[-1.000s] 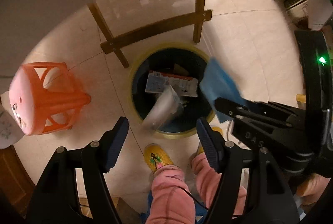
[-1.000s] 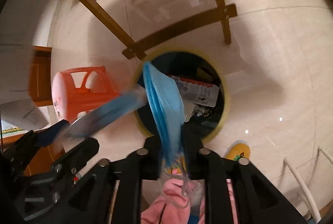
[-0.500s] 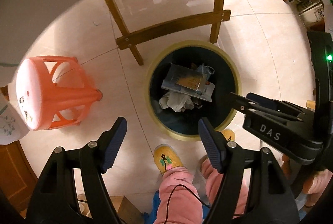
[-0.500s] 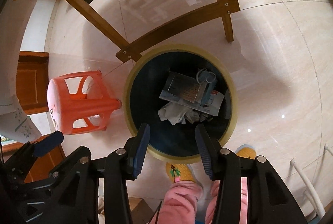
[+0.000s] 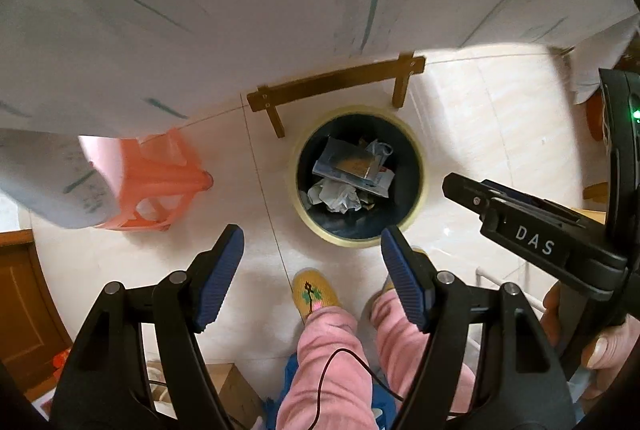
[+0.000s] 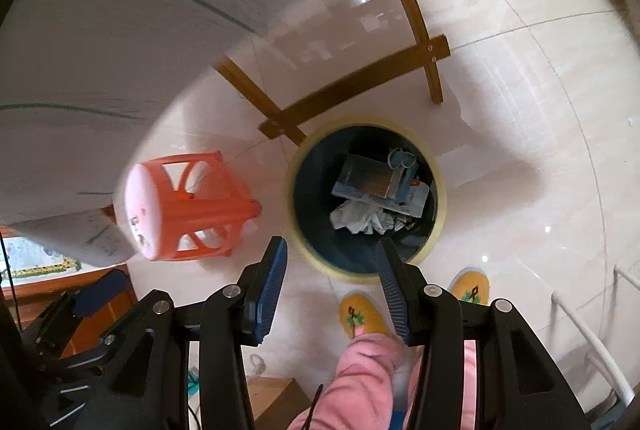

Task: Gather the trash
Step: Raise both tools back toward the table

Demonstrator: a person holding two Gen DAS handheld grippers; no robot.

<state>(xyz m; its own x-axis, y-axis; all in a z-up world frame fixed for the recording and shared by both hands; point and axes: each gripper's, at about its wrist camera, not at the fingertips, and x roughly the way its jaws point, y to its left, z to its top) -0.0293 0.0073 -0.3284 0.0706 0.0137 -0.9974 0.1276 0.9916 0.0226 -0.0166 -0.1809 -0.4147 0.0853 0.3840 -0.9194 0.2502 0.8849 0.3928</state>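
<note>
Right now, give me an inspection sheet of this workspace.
Surface: pale tiled floor, glossy.
Job's things: bin upright, holding a flat packet, crumpled paper and a blue mask.
Clutter: orange stool on its side left of the bin.
Grippers: left gripper open, empty; right gripper open, empty, jaws just opened.
Cables: thin cable over pink trousers.
Surroundings: wooden table legs, white tablecloth, yellow slippers.

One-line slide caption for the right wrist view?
Open right gripper above round yellow-rimmed dark trash bin holding crumpled paper, orange plastic stool beside.
</note>
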